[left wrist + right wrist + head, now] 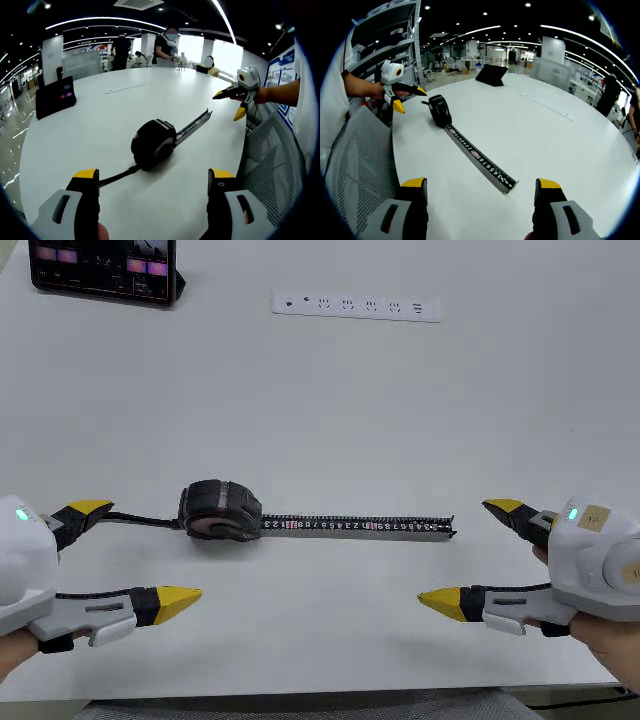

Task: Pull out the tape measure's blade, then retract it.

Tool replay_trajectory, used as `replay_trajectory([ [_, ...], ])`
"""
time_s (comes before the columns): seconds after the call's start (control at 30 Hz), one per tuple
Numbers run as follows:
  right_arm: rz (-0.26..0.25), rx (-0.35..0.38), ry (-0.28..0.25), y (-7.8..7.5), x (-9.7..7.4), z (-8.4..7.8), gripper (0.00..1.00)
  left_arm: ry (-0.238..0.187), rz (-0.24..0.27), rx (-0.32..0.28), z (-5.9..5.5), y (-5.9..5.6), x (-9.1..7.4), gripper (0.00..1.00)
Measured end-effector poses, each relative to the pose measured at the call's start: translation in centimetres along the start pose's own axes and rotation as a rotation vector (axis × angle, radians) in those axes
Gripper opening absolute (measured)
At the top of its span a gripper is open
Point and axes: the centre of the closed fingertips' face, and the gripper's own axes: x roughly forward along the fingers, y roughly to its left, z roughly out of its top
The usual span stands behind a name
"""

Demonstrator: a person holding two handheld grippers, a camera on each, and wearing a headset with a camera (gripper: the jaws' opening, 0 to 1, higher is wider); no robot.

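Note:
A black tape measure (218, 510) lies on the white table (320, 400), its blade (355, 527) pulled out to the right and lying flat, its end hook (451, 531) free. A black strap (140, 520) trails left from the case. My left gripper (140, 555) is open just left of the case, holding nothing. My right gripper (485, 555) is open to the right of the blade's end, apart from it. In the left gripper view the case (154, 143) sits ahead of the jaws. In the right gripper view the blade tip (507, 185) lies between the yellow fingertips (415, 183).
A white power strip (355, 307) lies at the back of the table, and a dark tablet (103, 268) stands at the back left. The table's near edge runs just below both grippers. People stand far beyond the table (167, 47).

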Motion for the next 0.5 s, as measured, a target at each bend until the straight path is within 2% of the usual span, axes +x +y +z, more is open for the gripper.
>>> replay_trajectory([
  [0.2,0.0,0.006,-0.002,0.6,-0.2,-0.2,0.91,-0.002,0.001,-0.007,-0.6,-0.4,-0.3,0.91],
  [0.5,0.0,0.023,-0.007,1.3,-0.3,-0.7,0.96,-0.013,0.01,-0.028,-1.0,-0.5,-0.7,0.97],
])
